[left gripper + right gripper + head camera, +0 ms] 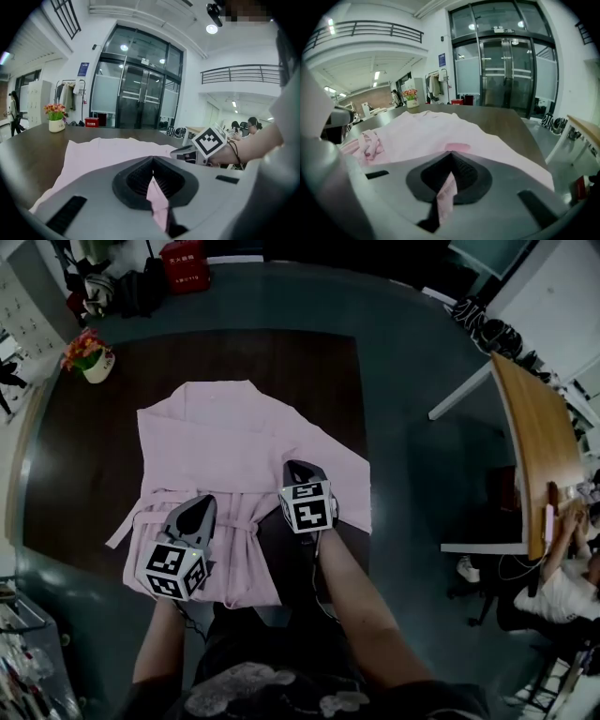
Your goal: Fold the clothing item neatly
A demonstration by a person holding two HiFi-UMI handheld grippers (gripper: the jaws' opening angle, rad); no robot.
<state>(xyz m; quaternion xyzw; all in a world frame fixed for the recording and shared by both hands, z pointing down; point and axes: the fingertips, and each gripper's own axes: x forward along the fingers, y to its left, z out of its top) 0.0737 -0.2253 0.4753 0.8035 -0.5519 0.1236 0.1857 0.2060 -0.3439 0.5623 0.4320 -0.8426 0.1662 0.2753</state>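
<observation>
A pale pink garment (225,446) with a waist tie lies spread on the dark table (75,474). My left gripper (199,510) is over its near left part, jaws shut on a fold of the pink cloth (157,199) that shows between the pads. My right gripper (298,470) sits at the garment's near right side, also shut on a strip of pink fabric (446,194). In the left gripper view the right gripper (185,152) shows at the right, with pink cloth (108,154) spread ahead. The bunched tie (370,145) lies left in the right gripper view.
A flower pot (89,357) stands at the table's far left corner. A red box (185,265) is on the floor beyond. A wooden desk (534,446) with a seated person (572,559) is to the right. A rack (28,662) is near left.
</observation>
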